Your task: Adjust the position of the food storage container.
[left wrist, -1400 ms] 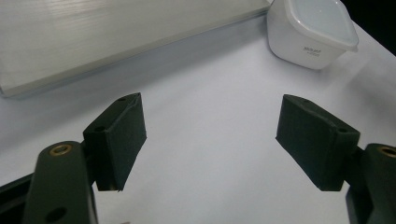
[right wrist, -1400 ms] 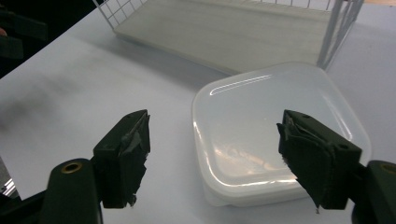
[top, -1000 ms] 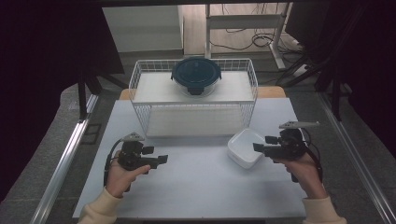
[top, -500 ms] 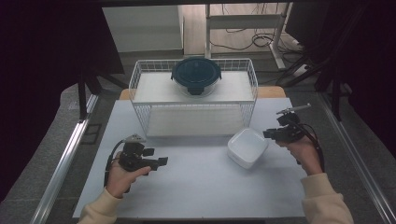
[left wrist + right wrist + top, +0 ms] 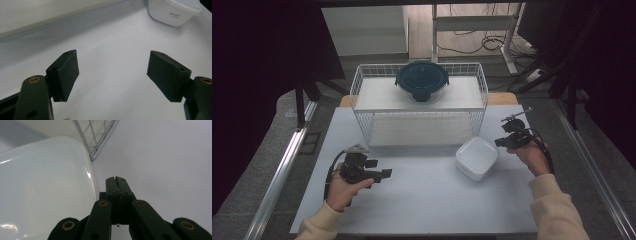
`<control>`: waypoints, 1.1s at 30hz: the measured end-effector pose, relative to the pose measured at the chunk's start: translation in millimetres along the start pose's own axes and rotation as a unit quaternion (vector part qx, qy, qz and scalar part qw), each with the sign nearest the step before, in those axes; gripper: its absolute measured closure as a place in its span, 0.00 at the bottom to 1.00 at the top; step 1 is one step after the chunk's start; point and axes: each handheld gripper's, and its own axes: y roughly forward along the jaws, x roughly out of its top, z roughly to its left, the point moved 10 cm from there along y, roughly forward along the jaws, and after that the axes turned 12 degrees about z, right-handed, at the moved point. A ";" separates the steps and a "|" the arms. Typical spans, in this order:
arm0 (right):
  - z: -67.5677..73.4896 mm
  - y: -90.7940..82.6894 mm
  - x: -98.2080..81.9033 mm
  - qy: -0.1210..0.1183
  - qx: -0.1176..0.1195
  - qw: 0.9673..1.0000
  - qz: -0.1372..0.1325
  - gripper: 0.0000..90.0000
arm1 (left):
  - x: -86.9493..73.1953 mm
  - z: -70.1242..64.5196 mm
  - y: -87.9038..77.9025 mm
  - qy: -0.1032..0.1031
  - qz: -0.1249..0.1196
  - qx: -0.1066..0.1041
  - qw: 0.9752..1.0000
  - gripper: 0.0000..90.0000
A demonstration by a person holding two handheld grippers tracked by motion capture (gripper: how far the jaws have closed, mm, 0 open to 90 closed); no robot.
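A white square lidded container [image 5: 476, 157] sits on the white table, right of centre, in front of the wire rack. My right gripper [image 5: 498, 142] hovers just right of it, pointing left; its jaws have just been closing and now stand shut with nothing between them. In the right gripper view the closed jaw tips [image 5: 116, 180] lie beside the container's rounded edge [image 5: 45, 190]. My left gripper [image 5: 384, 174] rests low at the front left, open and empty. In the left gripper view its pads [image 5: 112, 67] stand wide apart, with the container [image 5: 173, 11] far off.
A white wire rack [image 5: 419, 107] stands across the back of the table, its corner [image 5: 97, 137] close to the right gripper. A dark round lidded glass bowl [image 5: 421, 80] sits on top of it. Bare tabletop [image 5: 432, 200] lies between my hands.
The right hand has moved away from me along the container's right side, and its jaws have gone from open to shut. The left hand has stayed put.
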 end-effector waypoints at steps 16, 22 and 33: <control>53.9 12.2 2.4 -0.089 0.025 0.996 0.002 0.99 | -0.6 -0.2 0.7 -0.002 0.002 -0.003 1.000 0.28; 74.9 18.2 7.2 -0.112 0.042 0.993 -0.010 0.99 | -0.8 0.7 1.4 -0.005 0.002 -0.003 1.000 0.28; 126.2 26.7 19.9 -0.165 0.064 0.984 -0.007 0.99 | -1.6 1.3 1.7 -0.005 0.004 -0.004 1.000 0.28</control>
